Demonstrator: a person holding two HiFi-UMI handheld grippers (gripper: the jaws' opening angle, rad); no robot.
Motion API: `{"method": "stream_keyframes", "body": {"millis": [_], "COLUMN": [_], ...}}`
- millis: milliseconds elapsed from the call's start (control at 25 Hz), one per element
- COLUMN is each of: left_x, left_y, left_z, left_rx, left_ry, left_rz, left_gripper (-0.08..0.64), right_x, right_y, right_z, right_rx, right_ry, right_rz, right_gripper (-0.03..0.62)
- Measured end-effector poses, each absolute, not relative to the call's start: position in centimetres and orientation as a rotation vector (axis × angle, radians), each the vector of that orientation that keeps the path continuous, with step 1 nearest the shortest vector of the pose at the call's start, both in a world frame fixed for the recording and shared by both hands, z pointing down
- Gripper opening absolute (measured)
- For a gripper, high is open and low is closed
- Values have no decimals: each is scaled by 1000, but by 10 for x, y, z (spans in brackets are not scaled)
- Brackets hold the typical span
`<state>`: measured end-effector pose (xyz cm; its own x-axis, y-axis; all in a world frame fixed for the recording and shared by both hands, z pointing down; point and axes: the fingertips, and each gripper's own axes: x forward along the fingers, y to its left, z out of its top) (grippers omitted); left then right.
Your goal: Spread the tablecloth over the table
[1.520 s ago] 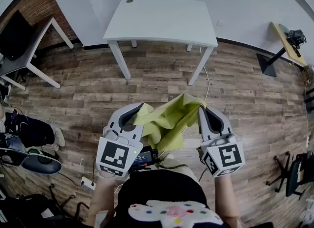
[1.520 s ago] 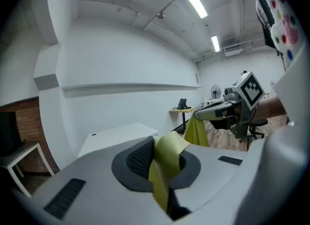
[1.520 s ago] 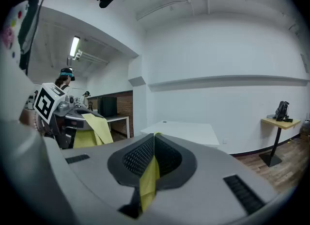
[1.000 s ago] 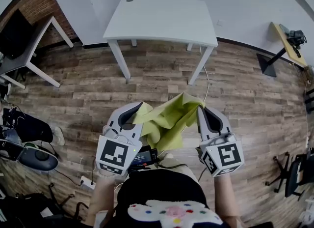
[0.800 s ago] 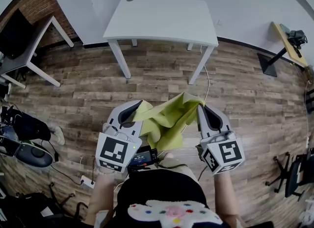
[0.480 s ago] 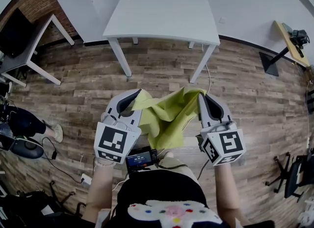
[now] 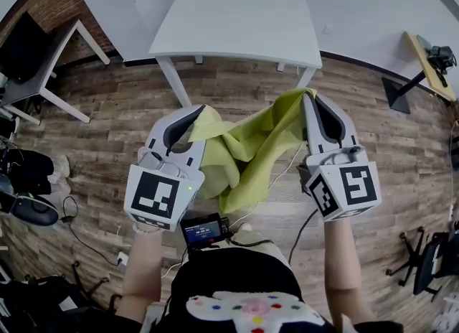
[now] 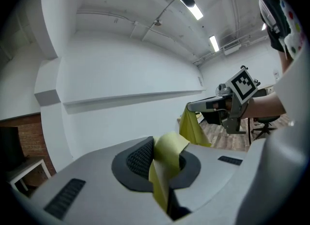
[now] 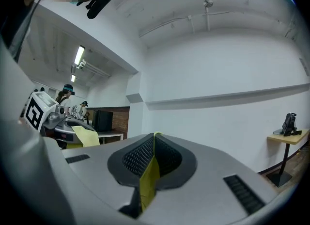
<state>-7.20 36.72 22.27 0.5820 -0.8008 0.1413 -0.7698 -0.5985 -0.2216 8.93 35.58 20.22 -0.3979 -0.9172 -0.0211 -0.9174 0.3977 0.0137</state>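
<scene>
1. Yellow-green tablecloth point(image 7: 251, 145) hangs bunched up in mid-air.
2. Both clamped tight on its edges, one side each: left gripper point(image 7: 195, 115), right gripper point(image 7: 310, 98).
3. White table point(image 7: 237, 26) is just ahead, not touching it.

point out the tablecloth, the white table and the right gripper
tablecloth point(image 7: 247, 148), head view, its sagging middle
white table point(image 7: 237, 26), head view, bare top
right gripper point(image 7: 310, 98), head view, between its fingertips, shut on the tablecloth
</scene>
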Motion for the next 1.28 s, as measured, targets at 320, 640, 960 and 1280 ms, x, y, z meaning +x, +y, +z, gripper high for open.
{"method": "stream_keyframes", "body": {"millis": [320,640,960,1280], "left_x": [-60,-55,-73,-107], "left_y": [380,374,309,200], "left_z": [204,215,229,221], "left_rx": [-2605,-2614,-2675,-2742], "left_ry": [1388,1358,1295,1195], "left_rz": [-269,-286,-248,-253], "left_gripper": [9,10,10,10], "right_x": [115,124,114,86], "right_y": [374,371,321,234], "right_z": [156,165,186,184], "right_rx": [-1665,-1699,-1828,-1974], "right_ry": [2566,2546,2520,2424], "right_rz": [185,177,167,113], "right_gripper": [34,34,34,34]}}
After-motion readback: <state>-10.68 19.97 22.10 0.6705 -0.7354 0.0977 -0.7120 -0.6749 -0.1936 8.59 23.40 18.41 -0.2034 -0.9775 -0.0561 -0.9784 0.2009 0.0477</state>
